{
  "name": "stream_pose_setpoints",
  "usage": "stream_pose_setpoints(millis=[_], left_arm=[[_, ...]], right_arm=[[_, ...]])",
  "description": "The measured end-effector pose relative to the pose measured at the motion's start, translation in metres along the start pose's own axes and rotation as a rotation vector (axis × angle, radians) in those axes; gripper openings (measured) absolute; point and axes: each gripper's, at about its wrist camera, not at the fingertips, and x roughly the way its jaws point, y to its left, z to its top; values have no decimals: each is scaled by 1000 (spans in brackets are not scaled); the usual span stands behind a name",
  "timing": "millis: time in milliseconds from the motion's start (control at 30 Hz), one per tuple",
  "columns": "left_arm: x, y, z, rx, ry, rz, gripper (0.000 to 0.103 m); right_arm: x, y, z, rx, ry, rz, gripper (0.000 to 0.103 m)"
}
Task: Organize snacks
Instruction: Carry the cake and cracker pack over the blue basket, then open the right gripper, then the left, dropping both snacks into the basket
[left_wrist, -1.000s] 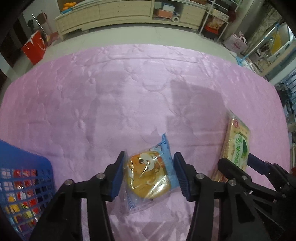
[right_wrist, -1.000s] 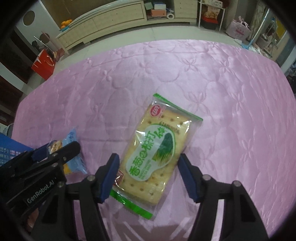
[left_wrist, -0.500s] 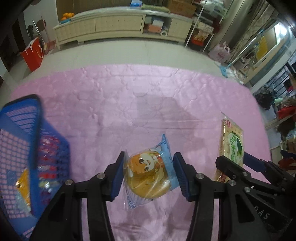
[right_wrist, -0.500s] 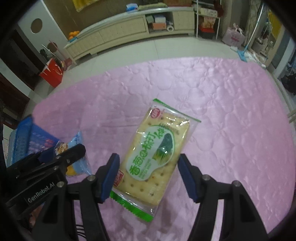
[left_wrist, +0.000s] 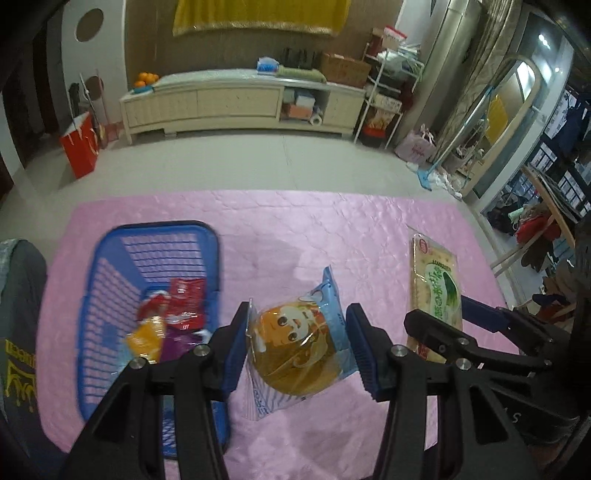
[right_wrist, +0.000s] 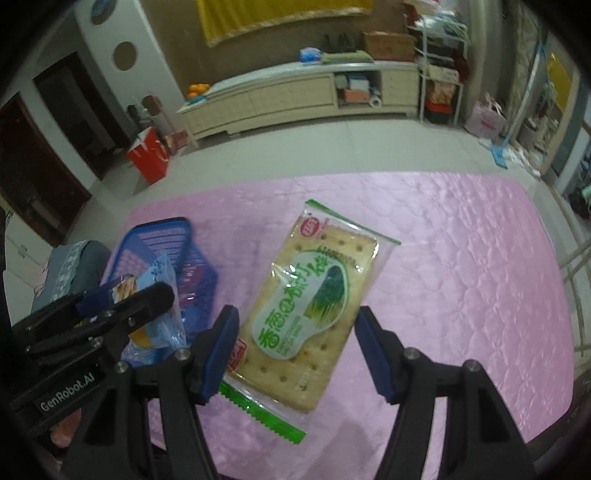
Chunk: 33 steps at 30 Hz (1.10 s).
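**Two snacks lifted together, basket waiting on the left**

The left hand-held gripper (left_wrist: 297, 347) is clenched on a round cake in a blue cartoon wrapper (left_wrist: 299, 343), its blue pads pressing the packet's two sides so that the soft cake hangs between them with the wrapper's lower seam dangling free. The right hand-held gripper (right_wrist: 295, 352) grasps a flat cracker packet with green print (right_wrist: 314, 291) near its lower end; most of the packet juts forward past the fingertips, tilted, a hold that looks chosen to pinch the narrow width rather than the long side. Both packets hang clear above the pink quilted cloth (right_wrist: 461, 258) covering the worktop, neither touching it.

The blue plastic basket (left_wrist: 110, 258) sits on the cloth to the left, just beside the left gripper's finger, and already holds several small packets in red, orange and purple (left_wrist: 173, 314). Judging from that, both snacks are bound for it.

Room to move is generous: the cloth between the grippers and the far edge of the worktop is bare, as is its right part. The tight spot is on the left, where the basket's near rim lies close under the left gripper and a dark cushioned seat (left_wrist: 18, 332) stands just beyond the worktop's edge. The two grippers ride side by side and near each other, so the long cracker packet could brush the left gripper if both swing leftward at once.
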Motion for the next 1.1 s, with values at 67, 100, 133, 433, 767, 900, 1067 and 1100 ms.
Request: stream_pose_setpoints(millis=[67, 100, 133, 433, 767, 900, 1067, 1100], left_arm=[[-16, 19, -4, -3, -23, 13, 48], [-21, 25, -7, -6, -30, 19, 48], [-28, 35, -9, -9, -38, 27, 48], [-66, 100, -26, -47, -72, 114, 49], [-67, 171, -43, -142, -55, 153, 48], [-63, 191, -49, -174, -50, 150, 48], [-48, 206, -43, -174, -38, 144, 49], [-45, 207, -43, -177, -36, 141, 49]], right_arm=[[-6, 18, -1, -27, -13, 8, 69], [-7, 23, -1, -37, -18, 11, 69], [-9, 32, -1, -51, -23, 14, 69], [5, 103, -3, -147, -22, 47, 69], [58, 168, -11, -235, 74, 70, 69], [78, 184, -10, -265, 99, 47, 69], [102, 193, -4, -275, 136, 18, 69], [107, 193, -1, -276, 140, 12, 69]])
